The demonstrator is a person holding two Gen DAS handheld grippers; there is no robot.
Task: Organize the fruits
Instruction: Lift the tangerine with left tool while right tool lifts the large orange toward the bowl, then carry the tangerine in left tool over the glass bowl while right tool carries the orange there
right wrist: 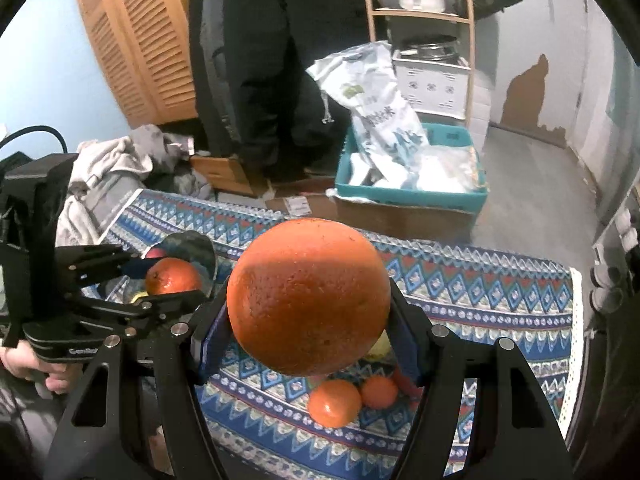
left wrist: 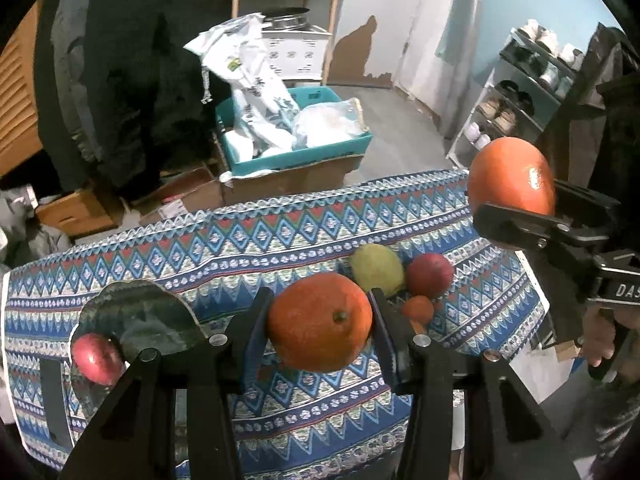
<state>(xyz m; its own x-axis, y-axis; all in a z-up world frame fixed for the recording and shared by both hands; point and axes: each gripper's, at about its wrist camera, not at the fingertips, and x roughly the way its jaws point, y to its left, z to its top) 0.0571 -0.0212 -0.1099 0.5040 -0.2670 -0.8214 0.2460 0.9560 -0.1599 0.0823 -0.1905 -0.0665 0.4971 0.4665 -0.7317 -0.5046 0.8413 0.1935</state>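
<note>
While both tongs carry fruit above the patterned table (left wrist: 280, 232), the right tongs (right wrist: 308, 320) clench a large orange (right wrist: 308, 296), the left tongs (left wrist: 318, 324) a smaller orange (left wrist: 320, 322); next, likely lowering each onto the dark plate (left wrist: 140, 312).

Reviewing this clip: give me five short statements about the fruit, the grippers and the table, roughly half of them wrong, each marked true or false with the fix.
1. The left gripper holds an orange. True.
2. The right gripper is empty. False: its fingers clamp a large orange.
3. A green fruit lies on the patterned cloth. True.
4. Both held oranges rest on the cloth. False: both are lifted clear of it.
5. The red apple on the dark plate sits beside the green fruit. False: it is far off, at the cloth's other end.
</note>
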